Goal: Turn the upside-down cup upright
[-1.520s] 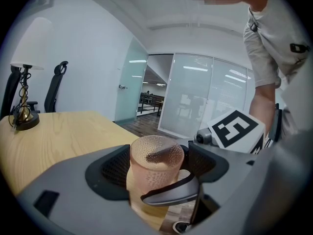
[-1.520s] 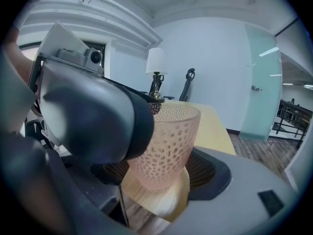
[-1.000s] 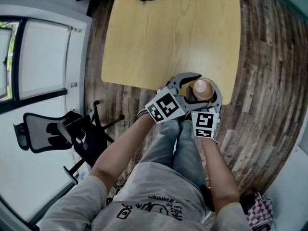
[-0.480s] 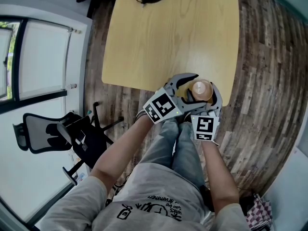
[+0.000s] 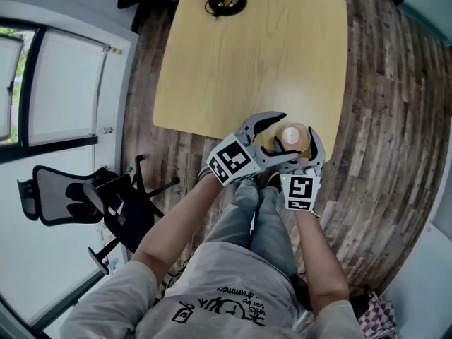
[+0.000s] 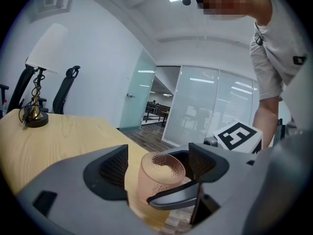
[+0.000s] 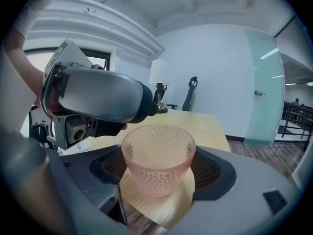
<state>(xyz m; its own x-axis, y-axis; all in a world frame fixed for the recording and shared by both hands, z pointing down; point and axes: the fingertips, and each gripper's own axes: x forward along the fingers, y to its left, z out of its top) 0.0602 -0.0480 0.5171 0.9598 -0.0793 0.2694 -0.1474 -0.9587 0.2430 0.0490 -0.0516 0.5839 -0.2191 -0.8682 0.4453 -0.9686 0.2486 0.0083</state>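
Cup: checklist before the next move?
1. cup rim up: ok.
2. right hand-held gripper closed on the cup's sides: ok, as far as its own view shows.
3. left hand-held gripper clear of the cup: not ok, its open jaws stand around it.
4. Cup base resting on the table: cannot tell.
5. Cup well inside the table edge: not ok, it is at the near corner.

Dimpled translucent pink cup (image 7: 157,158) on smooth, matt wooden table (image 5: 247,55).
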